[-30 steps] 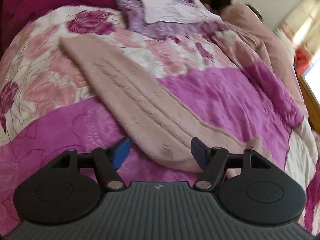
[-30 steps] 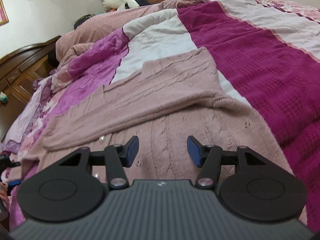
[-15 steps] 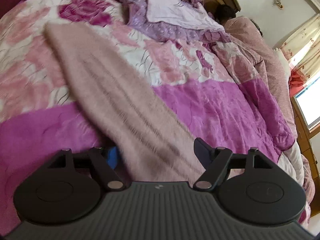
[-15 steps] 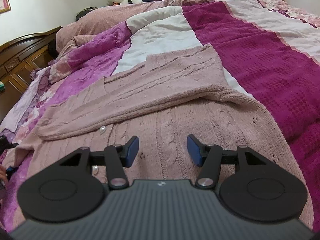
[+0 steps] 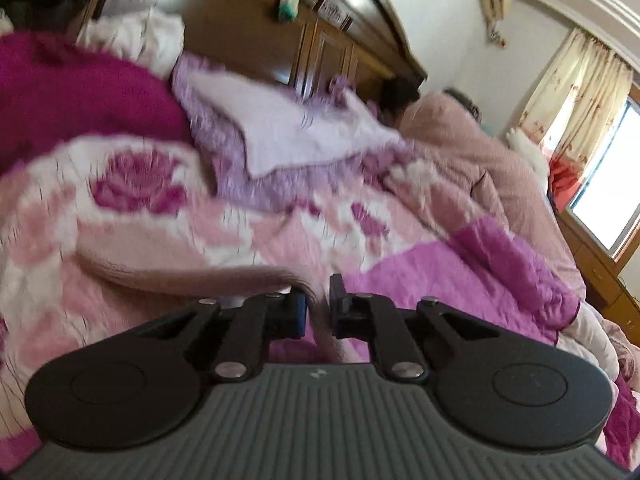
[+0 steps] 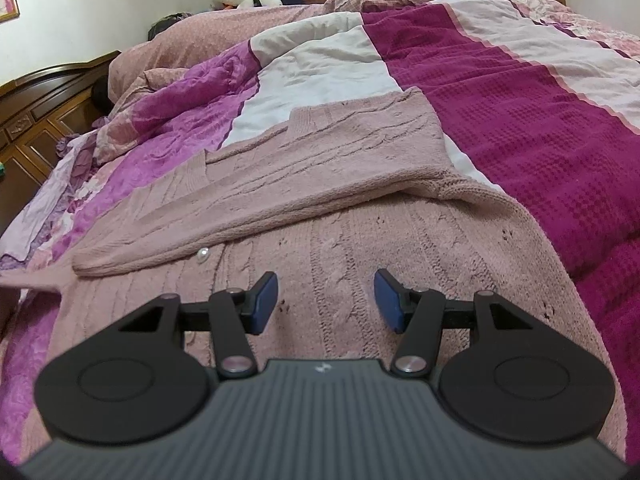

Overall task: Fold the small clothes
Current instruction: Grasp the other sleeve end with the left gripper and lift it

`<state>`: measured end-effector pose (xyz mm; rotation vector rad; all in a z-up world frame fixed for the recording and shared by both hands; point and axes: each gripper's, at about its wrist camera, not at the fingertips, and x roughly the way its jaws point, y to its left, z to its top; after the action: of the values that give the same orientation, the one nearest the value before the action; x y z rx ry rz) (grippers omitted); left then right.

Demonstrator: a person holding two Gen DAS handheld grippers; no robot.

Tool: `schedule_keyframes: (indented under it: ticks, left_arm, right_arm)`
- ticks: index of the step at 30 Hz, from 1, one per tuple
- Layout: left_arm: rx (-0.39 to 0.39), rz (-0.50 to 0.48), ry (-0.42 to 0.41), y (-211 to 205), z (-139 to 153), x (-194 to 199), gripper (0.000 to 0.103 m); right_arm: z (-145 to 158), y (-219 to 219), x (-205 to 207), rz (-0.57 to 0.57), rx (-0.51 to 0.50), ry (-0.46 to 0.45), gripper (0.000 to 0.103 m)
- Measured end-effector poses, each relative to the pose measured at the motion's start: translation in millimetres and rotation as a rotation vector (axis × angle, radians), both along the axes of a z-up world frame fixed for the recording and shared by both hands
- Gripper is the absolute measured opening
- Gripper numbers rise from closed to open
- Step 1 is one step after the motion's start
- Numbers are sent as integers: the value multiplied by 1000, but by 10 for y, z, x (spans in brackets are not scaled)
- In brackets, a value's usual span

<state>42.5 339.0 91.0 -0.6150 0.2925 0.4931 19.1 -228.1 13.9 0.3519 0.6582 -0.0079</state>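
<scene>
Pink and magenta quilts point(image 6: 520, 128) cover a bed with a dark wooden headboard point(image 5: 248, 28) at the upper left of the left wrist view. Across the centre of the right wrist view lies a dusty-pink knit cardigan point(image 6: 340, 168), one sleeve folded over its body. Above its lower part the right gripper point(image 6: 326, 300) hovers, jaws spread and empty. The left gripper point(image 5: 318, 306) is closing on the other sleeve point(image 5: 192, 276), pinching the blurred knit at lower centre.
</scene>
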Motion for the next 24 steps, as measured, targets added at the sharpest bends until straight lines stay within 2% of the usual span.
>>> schedule_keyframes:
  ticks: [5,11,19,24]
  left_arm:
    - [58,-85,-36,-197,170,-32,12]
    - [78,-224,-119,-605,381,-50,9]
    - [106,-405,-252,-1303,805,-28,9]
    - [120,-526,-293,-1808,961,41,9]
  right_arm:
    - [-2,-23,-6,-1,13,-3,57]
    - [23,-69,-45,-7,37,-13,57]
    - [39,-151,-78,-29,69,-25,57]
    - [44,-186,-116,-40,87,-35,57]
